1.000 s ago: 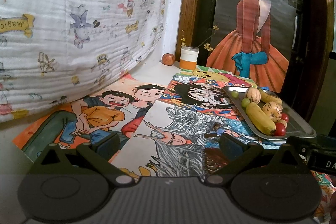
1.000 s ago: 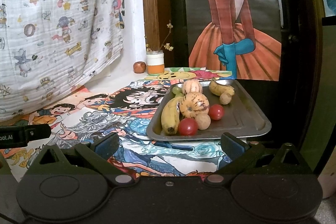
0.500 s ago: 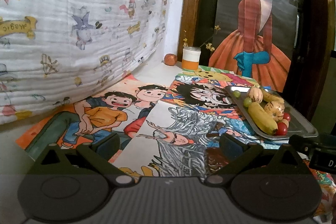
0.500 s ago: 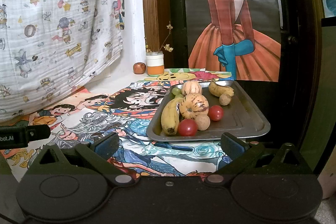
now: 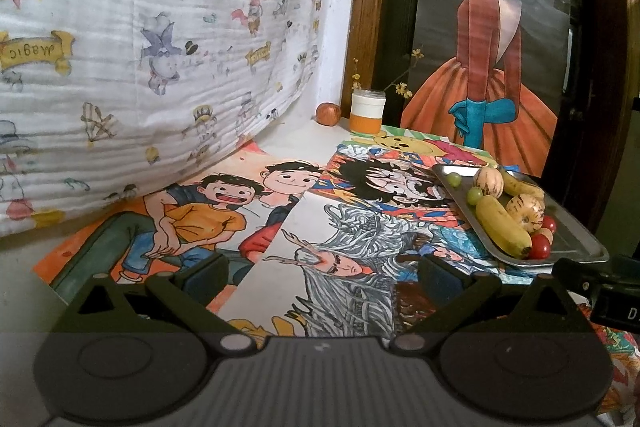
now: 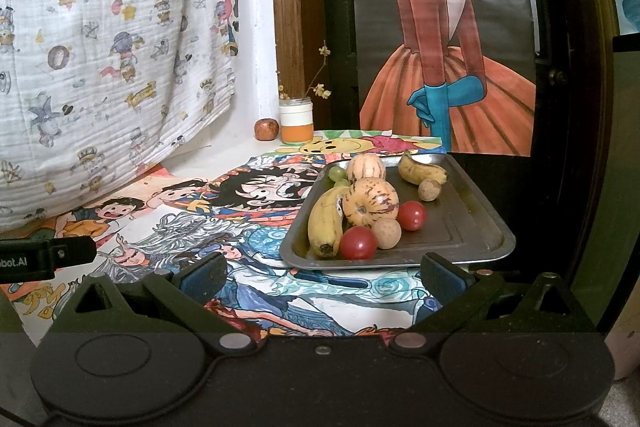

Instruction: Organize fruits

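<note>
A steel tray (image 6: 472, 227) (image 5: 572, 231) on the table holds a large banana (image 6: 325, 219) (image 5: 502, 227), a smaller banana (image 6: 420, 171), two striped yellow melons (image 6: 370, 203) (image 6: 366, 167), two red tomatoes (image 6: 358, 243) (image 6: 411, 215), two small brown fruits (image 6: 386, 233) and green grapes (image 6: 338, 173) (image 5: 454, 180). My right gripper (image 6: 322, 277) is open and empty, just short of the tray's near edge. Open too, my left gripper (image 5: 320, 275) hovers over the drawings, left of the tray.
Cartoon drawings (image 5: 224, 211) cover the table. At the back stand a white and orange jar (image 6: 296, 123) with twigs and a reddish fruit (image 6: 267, 129). A printed cloth (image 5: 140, 47) hangs at the left; a painted poster (image 6: 444, 67) stands behind the tray.
The left wrist view has drawn back and shifted slightly, so the tray looks smaller and farther right. The right gripper has hardly moved. Both grippers stay open.
</note>
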